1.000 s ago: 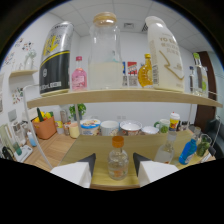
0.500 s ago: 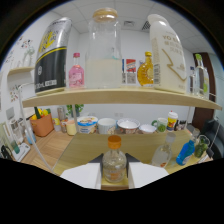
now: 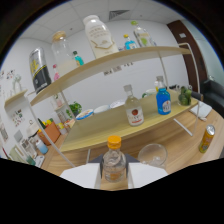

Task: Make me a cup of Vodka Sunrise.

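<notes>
Gripper view: white fingers point(image 3: 113, 176) pinch an orange-capped bottle point(image 3: 114, 162); an empty glass point(image 3: 152, 153) stands just beside it.

clear bottle point(image 3: 114, 162), orange cap | blue bottle point(image 3: 163, 101) | yellow can point(image 3: 206, 139) | red-labelled bottle point(image 3: 133, 111)

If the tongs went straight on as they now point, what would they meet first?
They already have the small orange-capped bottle between them. Pushed on, the bottle would likely meet the edge of the lower wooden shelf first; the empty glass sits just off to one side. Depth is unclear.
</notes>
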`<state>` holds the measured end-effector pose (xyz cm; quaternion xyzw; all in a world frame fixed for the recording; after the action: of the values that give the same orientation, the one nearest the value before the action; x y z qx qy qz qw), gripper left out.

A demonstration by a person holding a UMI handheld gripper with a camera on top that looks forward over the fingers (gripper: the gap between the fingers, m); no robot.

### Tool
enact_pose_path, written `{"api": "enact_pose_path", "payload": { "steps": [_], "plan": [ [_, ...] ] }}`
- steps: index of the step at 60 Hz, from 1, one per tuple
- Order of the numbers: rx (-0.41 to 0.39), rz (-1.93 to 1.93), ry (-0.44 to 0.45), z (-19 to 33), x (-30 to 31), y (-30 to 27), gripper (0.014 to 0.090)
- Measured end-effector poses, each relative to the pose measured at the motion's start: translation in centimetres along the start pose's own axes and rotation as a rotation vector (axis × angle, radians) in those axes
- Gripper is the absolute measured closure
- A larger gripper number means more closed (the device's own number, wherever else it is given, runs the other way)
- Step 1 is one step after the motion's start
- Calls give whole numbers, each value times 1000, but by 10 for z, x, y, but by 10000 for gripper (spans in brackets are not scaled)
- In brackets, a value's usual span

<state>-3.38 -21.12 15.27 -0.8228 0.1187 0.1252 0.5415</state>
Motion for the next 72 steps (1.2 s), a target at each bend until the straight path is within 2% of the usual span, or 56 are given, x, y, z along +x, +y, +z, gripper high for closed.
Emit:
{"api": "enact_pose_path", "payload": {
  "steps": [6, 13, 29, 39, 46, 58, 65, 72],
  "plan": [
    [-31, 231, -38, 1, 5, 11, 692],
    [-43, 530, -132, 4, 0, 8, 691],
    [-17, 1128, -328, -2, -11, -24, 692],
    [-17, 1526, -492, -10, -16, -46, 694],
    [-14, 1704, -561, -14, -14, -56, 691],
    [-8, 1697, -548, -15, -14, -59, 693],
    [23, 1484, -478, -21, -16, -67, 692],
    [88, 1041, -370, -30, -25, -80, 690]
  ]
}}
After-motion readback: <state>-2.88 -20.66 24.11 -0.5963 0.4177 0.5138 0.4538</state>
